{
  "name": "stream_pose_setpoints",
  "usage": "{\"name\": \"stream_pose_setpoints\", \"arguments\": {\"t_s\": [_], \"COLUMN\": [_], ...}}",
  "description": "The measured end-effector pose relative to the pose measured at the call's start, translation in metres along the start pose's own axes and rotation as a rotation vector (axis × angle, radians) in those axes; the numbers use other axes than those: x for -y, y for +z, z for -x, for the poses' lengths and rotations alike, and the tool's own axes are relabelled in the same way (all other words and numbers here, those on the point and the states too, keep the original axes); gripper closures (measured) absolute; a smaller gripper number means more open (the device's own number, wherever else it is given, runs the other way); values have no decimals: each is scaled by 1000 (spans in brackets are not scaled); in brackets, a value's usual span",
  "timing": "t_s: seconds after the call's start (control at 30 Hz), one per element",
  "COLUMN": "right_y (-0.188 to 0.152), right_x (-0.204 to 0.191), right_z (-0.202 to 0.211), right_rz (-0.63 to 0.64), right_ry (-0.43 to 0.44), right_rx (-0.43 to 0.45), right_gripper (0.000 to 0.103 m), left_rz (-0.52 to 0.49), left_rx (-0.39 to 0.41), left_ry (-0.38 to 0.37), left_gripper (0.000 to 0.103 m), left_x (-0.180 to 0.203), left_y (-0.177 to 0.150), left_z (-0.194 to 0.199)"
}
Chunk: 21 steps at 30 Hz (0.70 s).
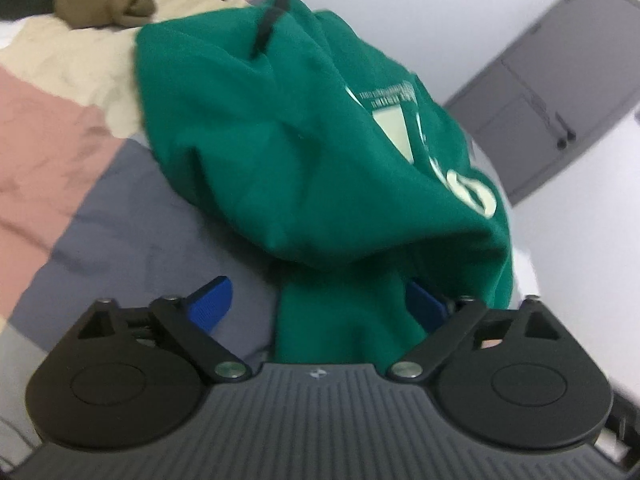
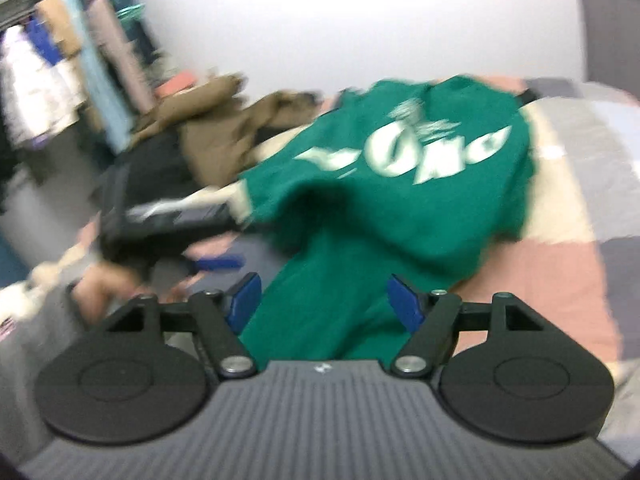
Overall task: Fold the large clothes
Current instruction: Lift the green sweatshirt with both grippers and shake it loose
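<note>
Left gripper (image 1: 320,300) stands wide apart, jaws open, with a band of the green sweatshirt (image 1: 280,152) running up between its blue pads; the cloth lies against the right-hand pad while the left-hand pad (image 1: 212,304) is clear of it, so nothing is clamped. Right gripper (image 2: 324,300) is likewise spread, the same green cloth passing loosely between its pads, neither pad seen to press. Sweatshirt lies in a heap on the patchwork bedspread (image 1: 60,128), directly ahead of both grippers, its white lettering (image 2: 404,152) facing the right wrist view. From each gripper a narrower band of fabric leads forward into the bulk, so the garment's long axis runs away from the hands, not across them. Both grippers sit at the near edge, about equally close. A brown garment (image 2: 224,128) lies beyond, apart from the green one. Judged step: re-gripping the near edge before the next fold; blur makes exact contact uncertain.
</note>
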State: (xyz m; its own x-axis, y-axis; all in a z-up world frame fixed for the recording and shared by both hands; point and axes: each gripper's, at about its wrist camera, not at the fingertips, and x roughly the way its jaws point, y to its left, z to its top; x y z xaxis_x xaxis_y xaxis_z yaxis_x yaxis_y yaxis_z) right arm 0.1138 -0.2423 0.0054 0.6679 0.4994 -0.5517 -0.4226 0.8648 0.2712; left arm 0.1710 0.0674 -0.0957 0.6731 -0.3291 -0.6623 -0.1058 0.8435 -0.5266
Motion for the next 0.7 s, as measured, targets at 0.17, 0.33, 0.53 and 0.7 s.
{"name": "stream_pose_setpoints", "arguments": {"t_s": [0.17, 0.33, 0.53, 0.7], "right_y": [18, 19, 21, 30], "right_x": [46, 94, 110, 123], "right_z": [-54, -106, -132, -118], "right_rz": [-142, -357, -407, -467], "right_ry": [-165, -97, -35, 35], "right_rx": [-92, -124, -85, 7], "right_gripper": [31, 31, 29, 29], "left_rz": [-98, -108, -83, -64], "left_rx": [-41, -69, -66, -51], "left_ry": [44, 39, -97, -273], "left_gripper": [23, 64, 92, 94], "left_x": [15, 14, 22, 30], "left_y": [-2, -3, -5, -10], "left_z": [-33, -56, -43, -13]}}
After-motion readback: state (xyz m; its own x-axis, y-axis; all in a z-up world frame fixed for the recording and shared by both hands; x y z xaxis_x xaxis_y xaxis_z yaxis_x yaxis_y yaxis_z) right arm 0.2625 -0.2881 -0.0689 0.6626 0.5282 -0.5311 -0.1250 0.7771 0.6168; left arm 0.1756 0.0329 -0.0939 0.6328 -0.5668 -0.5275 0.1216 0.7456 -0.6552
